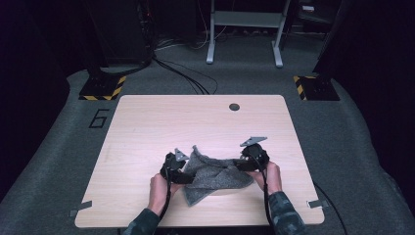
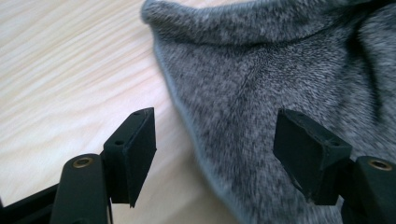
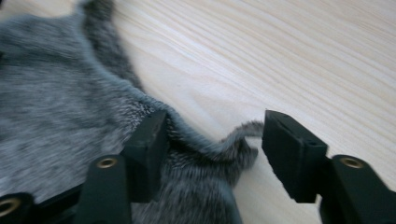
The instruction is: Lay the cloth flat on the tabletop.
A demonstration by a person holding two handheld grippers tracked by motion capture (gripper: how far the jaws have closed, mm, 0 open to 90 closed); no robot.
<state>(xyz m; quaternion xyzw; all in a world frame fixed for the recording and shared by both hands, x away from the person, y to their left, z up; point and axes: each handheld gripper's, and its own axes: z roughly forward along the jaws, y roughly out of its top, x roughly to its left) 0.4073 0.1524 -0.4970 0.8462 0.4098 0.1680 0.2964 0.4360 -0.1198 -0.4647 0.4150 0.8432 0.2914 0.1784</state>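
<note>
cloth [image 1: 209, 175] between both grippers

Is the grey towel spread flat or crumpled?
Crumpled. The grey towel lies bunched on the table, with ridges and folds, and a corner curls up by the right gripper.

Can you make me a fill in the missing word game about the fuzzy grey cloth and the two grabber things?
1. The crumpled towel on the wooden table is the colour ____.
2. The left gripper has its jaws ____, with the towel's edge running between them.
3. The right gripper is at a ____ of the towel, with its jaws apart.
4. Each gripper is held by one of the person's ____.

Missing words: grey; open; corner; hands
</note>
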